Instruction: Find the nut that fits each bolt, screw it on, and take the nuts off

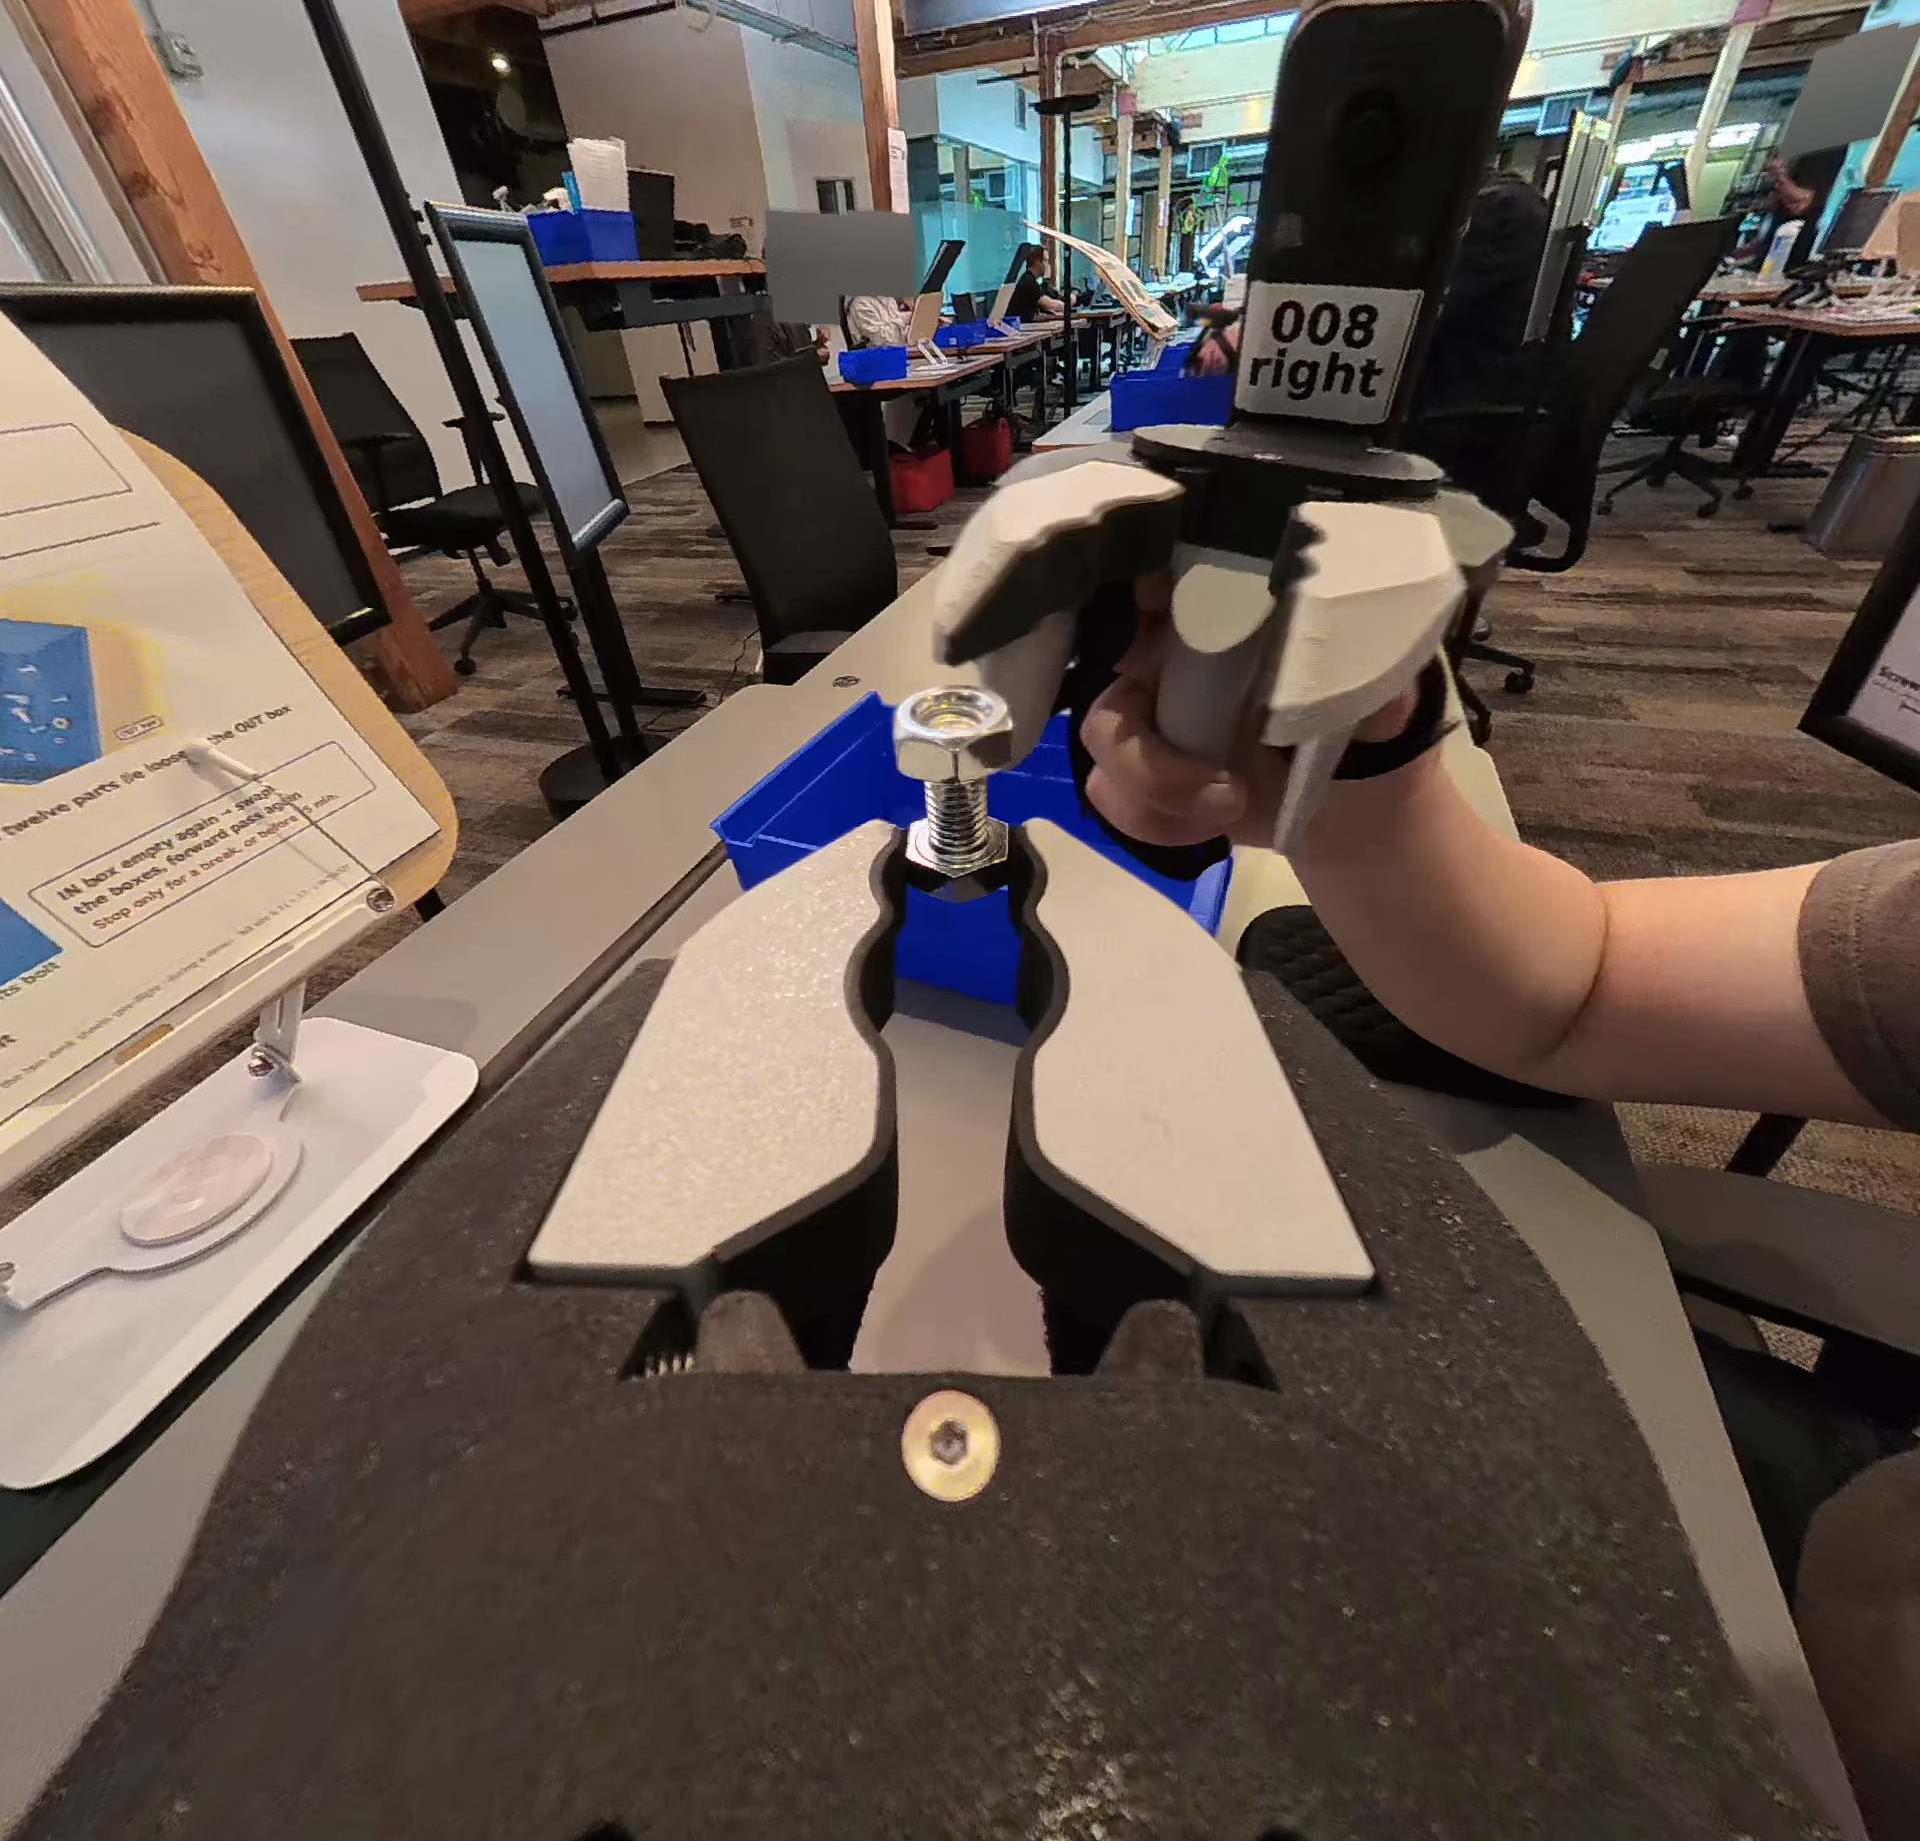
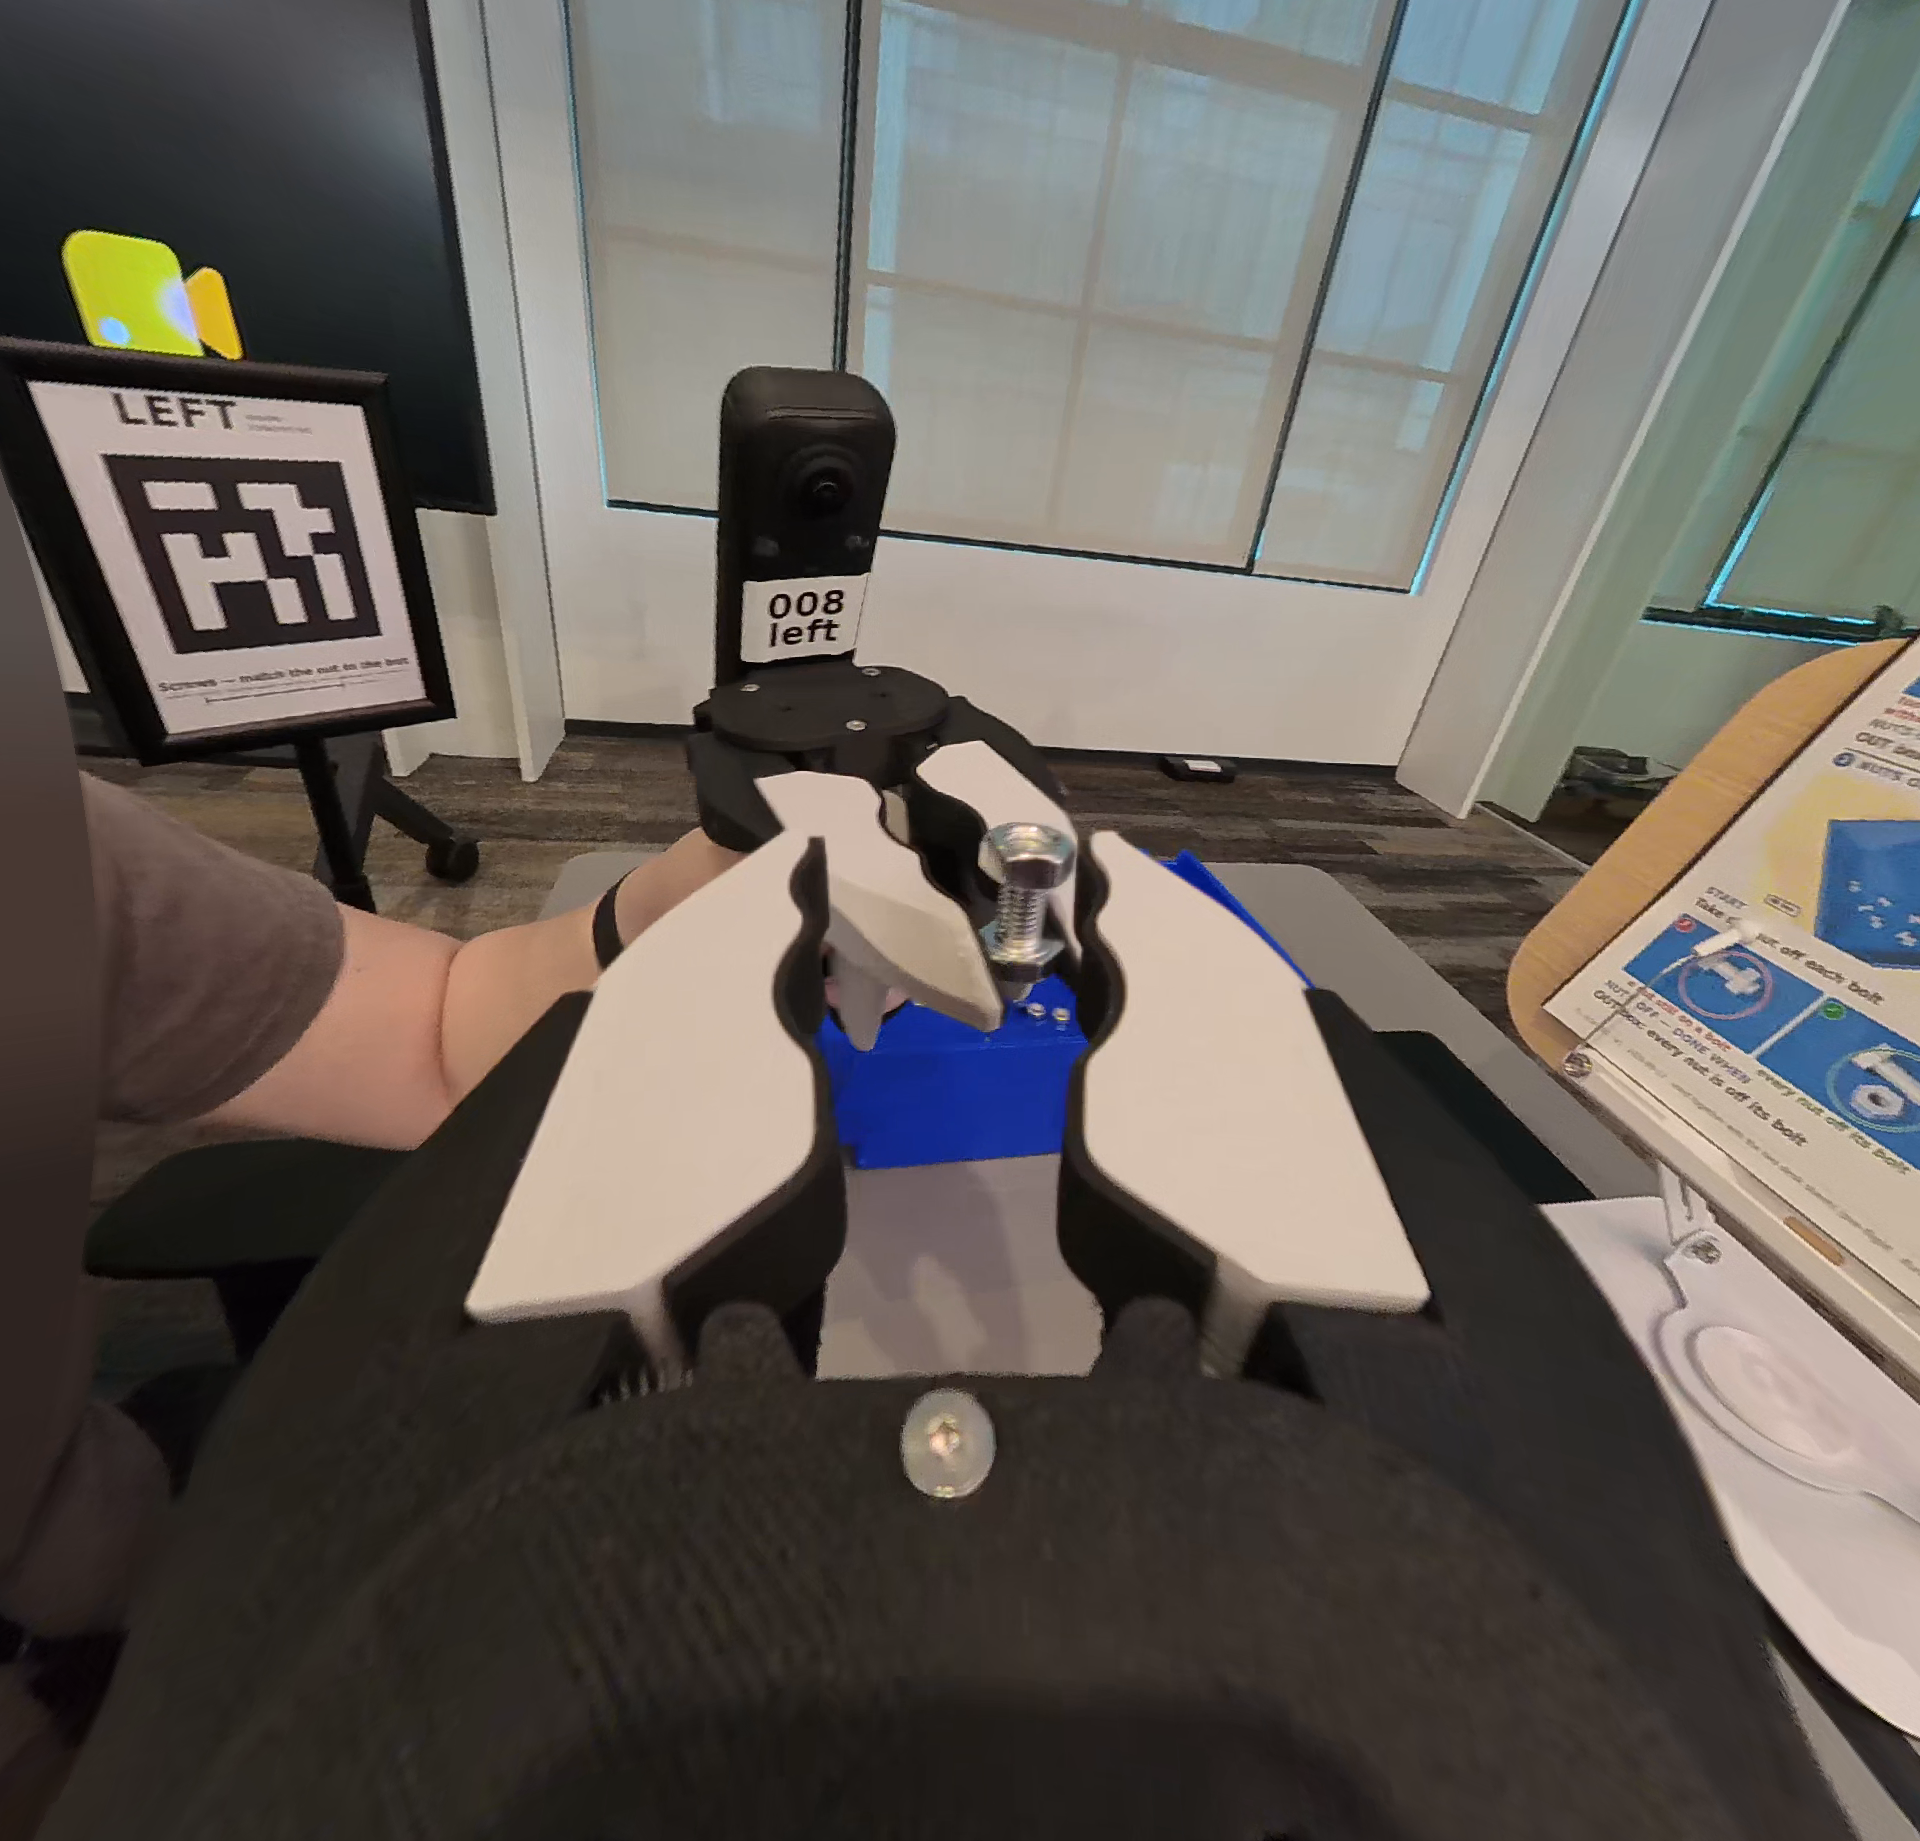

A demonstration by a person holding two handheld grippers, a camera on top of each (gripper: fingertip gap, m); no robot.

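Fingers [image 1: 748,1053] of our left gripper [image 1: 954,861] pinch the bolt [image 1: 951,815] by its head, shank upright, nut [image 1: 953,733] at the upper end of the thread. Our right gripper [image 2: 940,970] has its fingers [image 2: 686,1085] spread wide, holding nothing; from it the nut [image 2: 1029,846] lies just ahead, toward the right finger. We judge the right is the one to close on the nut, across the bolt's vertical axis. Beyond, below the bolt, sits the blue bin [image 1: 831,804] on the table [image 1: 582,939].
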